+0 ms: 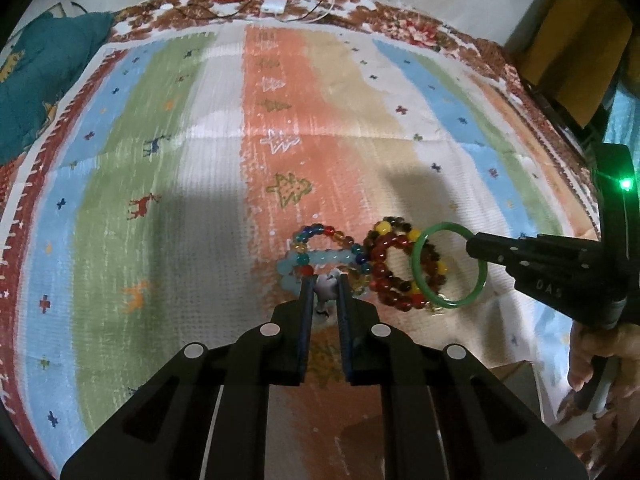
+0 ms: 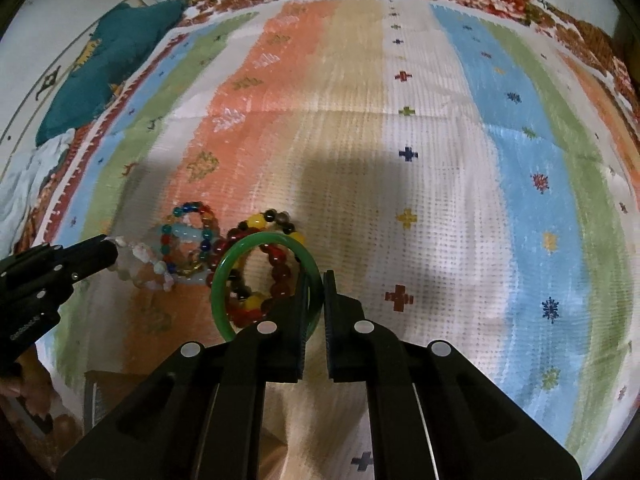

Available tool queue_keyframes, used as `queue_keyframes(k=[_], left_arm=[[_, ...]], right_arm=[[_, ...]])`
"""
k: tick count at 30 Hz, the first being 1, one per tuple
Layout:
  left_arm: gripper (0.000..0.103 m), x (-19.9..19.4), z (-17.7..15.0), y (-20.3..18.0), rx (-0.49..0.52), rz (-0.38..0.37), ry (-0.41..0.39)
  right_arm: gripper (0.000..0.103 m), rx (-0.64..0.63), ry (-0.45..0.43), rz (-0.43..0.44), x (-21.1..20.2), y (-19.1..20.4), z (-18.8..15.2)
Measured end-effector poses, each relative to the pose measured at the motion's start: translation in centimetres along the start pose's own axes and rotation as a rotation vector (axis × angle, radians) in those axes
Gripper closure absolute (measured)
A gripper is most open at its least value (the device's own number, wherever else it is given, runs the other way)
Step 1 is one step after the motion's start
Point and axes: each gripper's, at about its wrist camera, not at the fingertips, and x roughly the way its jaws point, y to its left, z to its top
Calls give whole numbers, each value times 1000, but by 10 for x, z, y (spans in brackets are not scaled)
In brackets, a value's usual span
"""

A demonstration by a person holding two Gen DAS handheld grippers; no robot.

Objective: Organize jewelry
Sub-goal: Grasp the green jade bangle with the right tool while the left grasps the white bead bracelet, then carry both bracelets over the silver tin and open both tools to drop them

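Note:
Several bracelets lie bunched on a striped cloth [image 1: 224,152]. My right gripper [image 2: 316,280] is shut on the rim of a green bangle [image 2: 228,268], which shows in the left wrist view [image 1: 418,268] above a red, brown and yellow bead bracelet [image 1: 384,272], also in the right wrist view [image 2: 276,264]. My left gripper [image 1: 325,280] is shut on a pale stone-chip bracelet [image 1: 326,288], seen strung out from it in the right wrist view [image 2: 140,258]. A multicoloured bead bracelet [image 1: 320,236] and a light blue one [image 1: 320,258] lie just beyond.
A teal cushion [image 1: 44,80] lies at the far left of the cloth. A white charger with cables [image 1: 275,4] sits at the far edge. A brown box [image 1: 568,44] stands at the far right. A cardboard box [image 2: 108,392] sits near the front edge.

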Motion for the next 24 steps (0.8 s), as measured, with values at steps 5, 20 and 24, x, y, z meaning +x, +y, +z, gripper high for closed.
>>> queue_keyframes(k=[5, 20, 24], left_arm=[[93, -13, 1, -4, -1, -14, -28], [96, -40, -5, -17, 15, -48, -75], [96, -47, -9, -21, 17, -60, -85]], right_arm=[[95, -4, -25, 11, -14, 3, -4], [95, -24, -73, 12, -38, 11, -16], [95, -23, -85, 22, -46, 13, -20]])
